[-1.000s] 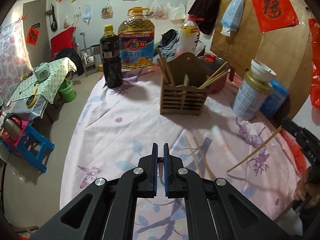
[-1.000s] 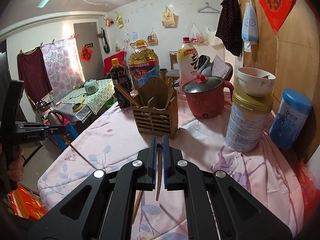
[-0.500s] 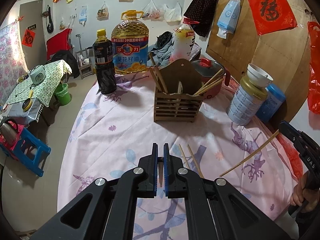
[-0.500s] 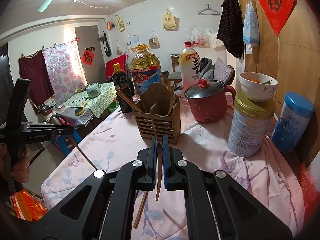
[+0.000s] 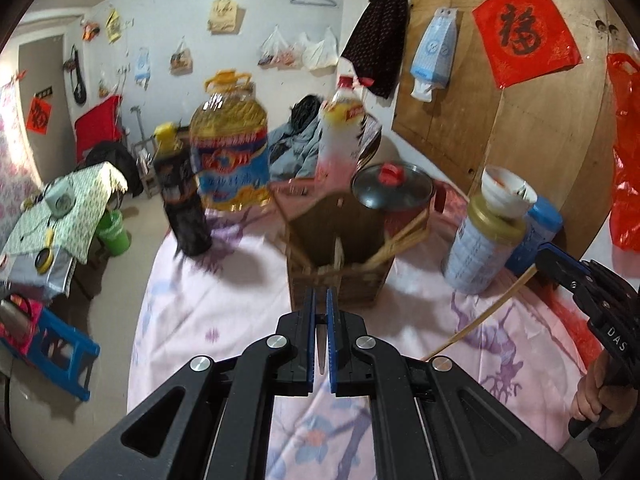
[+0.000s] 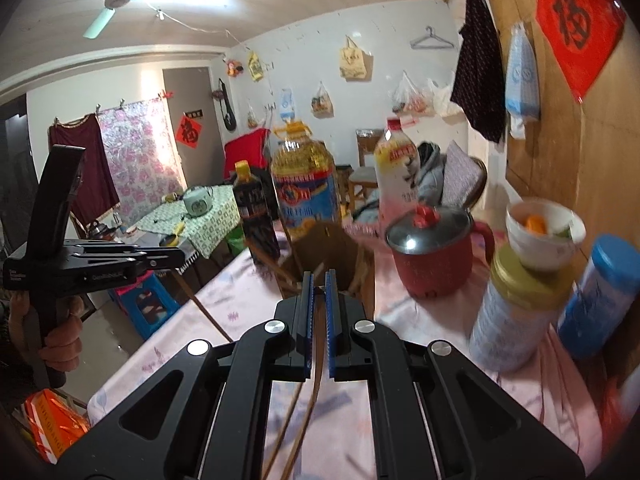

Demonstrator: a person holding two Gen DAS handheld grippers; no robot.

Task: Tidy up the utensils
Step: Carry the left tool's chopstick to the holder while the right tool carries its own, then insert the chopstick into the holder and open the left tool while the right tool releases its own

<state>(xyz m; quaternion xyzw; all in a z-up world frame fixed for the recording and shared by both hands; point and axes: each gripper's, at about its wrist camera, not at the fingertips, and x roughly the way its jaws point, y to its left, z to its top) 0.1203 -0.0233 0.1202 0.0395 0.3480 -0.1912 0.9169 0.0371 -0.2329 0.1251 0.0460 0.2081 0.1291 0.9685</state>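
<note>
A slatted wooden utensil holder (image 5: 340, 280) (image 6: 362, 276) stands mid-table with several chopsticks leaning in it. My left gripper (image 5: 319, 294) hovers just in front of it, shut on a chopstick (image 5: 320, 344). From the right wrist view this gripper (image 6: 182, 258) sits at the left, its chopstick (image 6: 204, 308) hanging down toward the cloth. My right gripper (image 6: 318, 276) is also raised near the holder, shut on a chopstick (image 6: 316, 384). At the left wrist view's right edge this right gripper (image 5: 540, 258) shows its chopstick (image 5: 480, 320) slanting down-left. A hand grips each handle.
On the pink floral tablecloth (image 5: 224, 312) stand a dark sauce bottle (image 5: 182, 200), a big oil bottle (image 5: 230, 152), a red lidded pot (image 5: 394, 188), a tin (image 5: 480, 252) topped by a bowl, and a blue canister (image 5: 542, 220). Another chopstick (image 6: 288, 436) lies on the cloth below my right gripper.
Both grippers have risen and moved toward the wooden holder, each still clamped on its chopstick. The two loose chopsticks on the cloth have slipped out of the left wrist view.
</note>
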